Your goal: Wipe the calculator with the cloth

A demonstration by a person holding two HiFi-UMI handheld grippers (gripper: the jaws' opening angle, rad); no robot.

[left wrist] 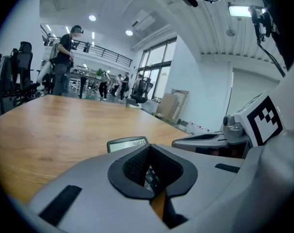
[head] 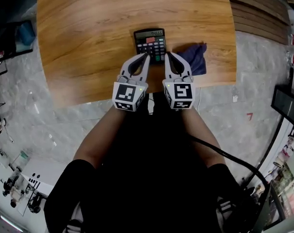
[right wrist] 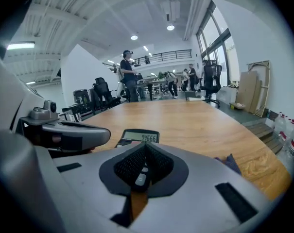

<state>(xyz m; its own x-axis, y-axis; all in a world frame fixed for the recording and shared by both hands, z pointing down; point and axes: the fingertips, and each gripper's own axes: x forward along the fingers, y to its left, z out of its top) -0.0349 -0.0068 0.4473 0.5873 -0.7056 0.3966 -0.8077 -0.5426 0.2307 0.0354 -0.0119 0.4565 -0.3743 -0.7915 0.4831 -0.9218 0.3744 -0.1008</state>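
A light brown wooden table (head: 88,42) stands on a grey marbled floor (head: 249,81). Far ahead of the right tool (right wrist: 146,145) are black office chairs (right wrist: 102,92) and a railed mezzanine (right wrist: 172,56). Tall windows (right wrist: 218,45) stand to its right, and round ceiling lights (right wrist: 134,37) glow overhead.

Wooden surface (head: 88,33) seen from above. A calculator (head: 150,41), digits on its display, lies near the front edge. A dark blue cloth (head: 198,57) lies crumpled just to its right. The left hand-held gripper (head: 147,55) and right hand-held gripper (head: 168,54), jaws together, are side by side with their tips at the calculator's near corners; contact cannot be told. A black cable (head: 224,154) trails to the right.
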